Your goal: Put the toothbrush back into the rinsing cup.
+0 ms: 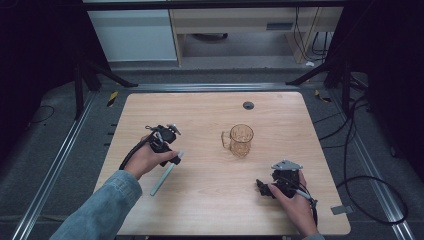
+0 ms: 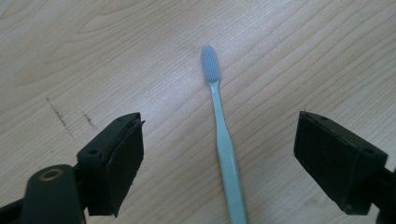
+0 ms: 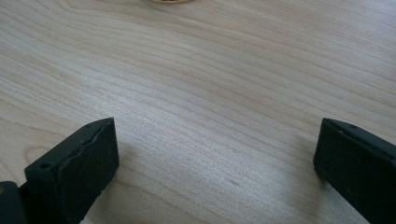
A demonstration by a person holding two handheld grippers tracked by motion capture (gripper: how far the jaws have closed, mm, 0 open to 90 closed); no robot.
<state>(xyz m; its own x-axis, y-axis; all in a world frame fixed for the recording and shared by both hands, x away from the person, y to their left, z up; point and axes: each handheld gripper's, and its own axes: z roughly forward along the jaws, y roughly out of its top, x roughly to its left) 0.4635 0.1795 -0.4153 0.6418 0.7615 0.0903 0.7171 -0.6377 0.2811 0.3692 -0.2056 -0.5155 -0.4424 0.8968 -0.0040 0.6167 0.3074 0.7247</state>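
A light blue toothbrush (image 1: 165,176) lies flat on the wooden table (image 1: 210,205), left of centre. My left gripper (image 1: 169,156) hangs over its upper end, held from above by a hand in a denim sleeve. In the left gripper view the toothbrush (image 2: 223,140) runs lengthwise between the jaws, bristle head away from me, and my left gripper (image 2: 220,120) is open with neither pad touching it. My right gripper (image 1: 261,186) rests near the table's front right, pointing left. In its own view my right gripper (image 3: 217,126) stands open over bare wood.
An amber glass mug (image 1: 241,140) stands upright mid-table, handle to the left; a sliver of the mug (image 3: 170,1) shows at the top edge of the right gripper view. A dark cable grommet (image 1: 248,105) sits near the table's far edge. Tripod legs and cables surround the table.
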